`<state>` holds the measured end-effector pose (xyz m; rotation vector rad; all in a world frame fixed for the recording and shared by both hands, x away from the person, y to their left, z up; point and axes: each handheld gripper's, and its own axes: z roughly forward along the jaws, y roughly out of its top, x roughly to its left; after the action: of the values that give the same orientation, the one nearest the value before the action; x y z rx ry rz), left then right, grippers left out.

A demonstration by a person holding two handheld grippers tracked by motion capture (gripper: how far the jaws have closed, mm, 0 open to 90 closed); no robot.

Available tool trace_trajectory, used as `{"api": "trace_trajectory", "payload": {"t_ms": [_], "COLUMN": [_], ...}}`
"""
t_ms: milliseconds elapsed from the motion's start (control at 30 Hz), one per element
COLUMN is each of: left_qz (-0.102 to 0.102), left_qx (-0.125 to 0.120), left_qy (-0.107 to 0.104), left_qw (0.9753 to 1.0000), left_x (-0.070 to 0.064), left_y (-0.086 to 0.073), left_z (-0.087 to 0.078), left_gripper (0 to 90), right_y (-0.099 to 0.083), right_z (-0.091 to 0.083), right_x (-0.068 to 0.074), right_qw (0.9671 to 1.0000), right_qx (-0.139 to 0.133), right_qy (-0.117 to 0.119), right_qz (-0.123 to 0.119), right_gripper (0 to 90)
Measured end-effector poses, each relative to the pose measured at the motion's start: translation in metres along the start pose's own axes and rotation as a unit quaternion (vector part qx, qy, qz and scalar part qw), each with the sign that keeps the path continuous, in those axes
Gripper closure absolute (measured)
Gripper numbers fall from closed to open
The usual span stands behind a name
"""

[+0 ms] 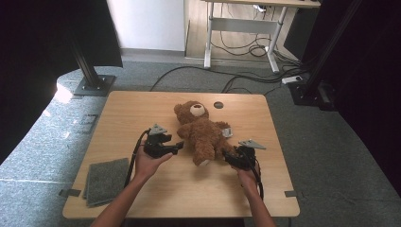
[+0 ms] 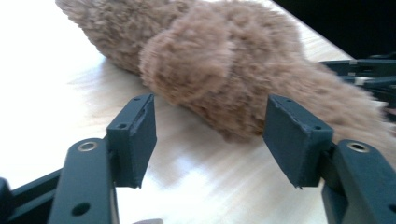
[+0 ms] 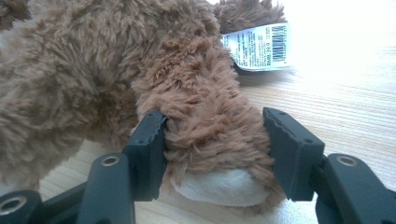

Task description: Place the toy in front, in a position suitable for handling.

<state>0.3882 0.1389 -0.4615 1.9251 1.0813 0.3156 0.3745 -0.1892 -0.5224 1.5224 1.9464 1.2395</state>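
Brown and plush, the teddy bear (image 1: pixel 201 132) lies on its back mid-bench (image 1: pixel 142 109), a white tag (image 3: pixel 256 46) by its hip. A grey cloth (image 1: pixel 106 179) lies well apart. The left tongs (image 2: pixel 210 140) gape just short of it; the right tongs (image 3: pixel 215 154), wide open, straddle a white-soled foot (image 3: pixel 215 186).

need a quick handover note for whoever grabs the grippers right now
Left gripper: open, jaws short of the teddy bear, holding nothing.
Right gripper: open, jaws either side of the bear's foot, not yet closed on it.
Bear lies on its back mid-table, tag out to one side. Grey cloth sits at the near left corner.
Done: both grippers brought up to the bear. Left: likely close the right jaws on the foot, then grip with the left.
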Motion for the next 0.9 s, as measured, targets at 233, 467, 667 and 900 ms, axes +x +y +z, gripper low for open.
{"api": "trace_trajectory", "payload": {"t_ms": [233,467,667,900], "left_qz": [0.019,0.029,0.023,0.012], "left_qx": [0.011,0.014,0.034,0.041], "left_qy": [0.009,0.012,0.010,-0.009], "left_qw": [0.9997,0.9994,0.9991,0.9991], "left_x": [0.007,0.007,0.013,0.015], "left_y": [0.011,0.022,0.018,0.011], "left_z": [0.027,0.044,0.053,0.049], "left_gripper": [25.8,28.1,61.0,71.1], "right_y": [0.000,0.000,0.000,0.011], "right_z": [-0.001,-0.001,-0.005,-0.034], "right_x": [0.000,-0.001,-0.001,0.013], "right_qw": [1.0000,1.0000,1.0000,0.9991], "right_qx": [0.001,0.000,-0.002,-0.039], "right_qy": [0.002,0.003,-0.001,0.016], "right_qz": [0.001,0.002,0.006,0.006], "right_gripper": [41.8,41.4,40.3,38.3]}}
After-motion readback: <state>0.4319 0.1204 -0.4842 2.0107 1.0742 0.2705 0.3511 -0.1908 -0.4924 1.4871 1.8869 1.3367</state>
